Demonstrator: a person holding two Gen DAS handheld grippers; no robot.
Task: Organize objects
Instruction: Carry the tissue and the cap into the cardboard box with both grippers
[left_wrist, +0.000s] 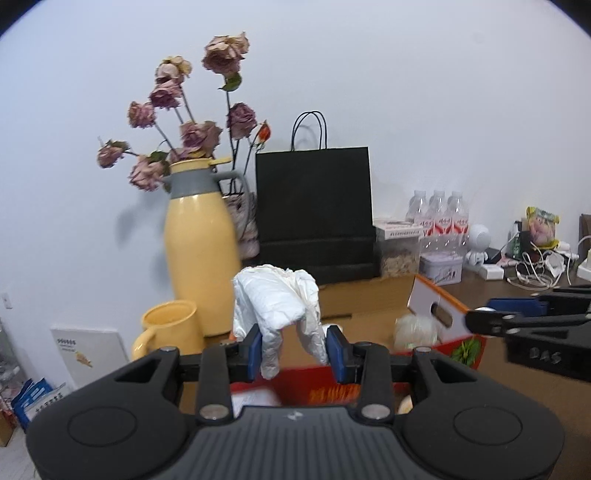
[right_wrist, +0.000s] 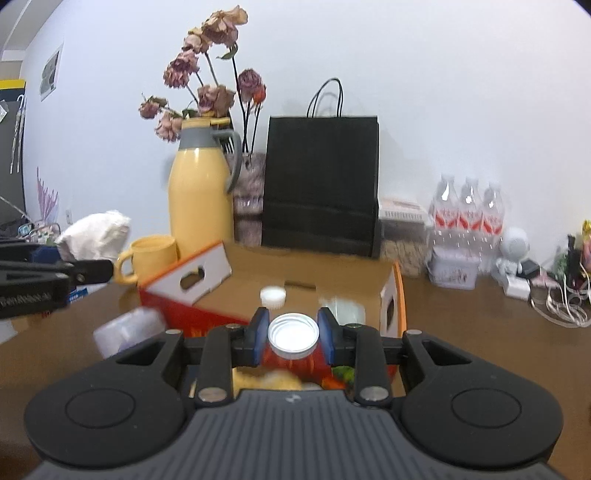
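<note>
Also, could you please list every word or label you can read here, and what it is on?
"DAS": embossed on the right tool.
Left tool: lettering on its side, too blurred.
Water bottles: red labels, too blurred.
Red box: orange print, blurred.
White board: print too small.

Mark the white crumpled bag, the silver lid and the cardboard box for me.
white crumpled bag (left_wrist: 275, 295): left wrist view, on its bunched upper body.
silver lid (right_wrist: 293, 335): right wrist view, on its inner face.
cardboard box (right_wrist: 332, 271): right wrist view, on the brown back wall.
</note>
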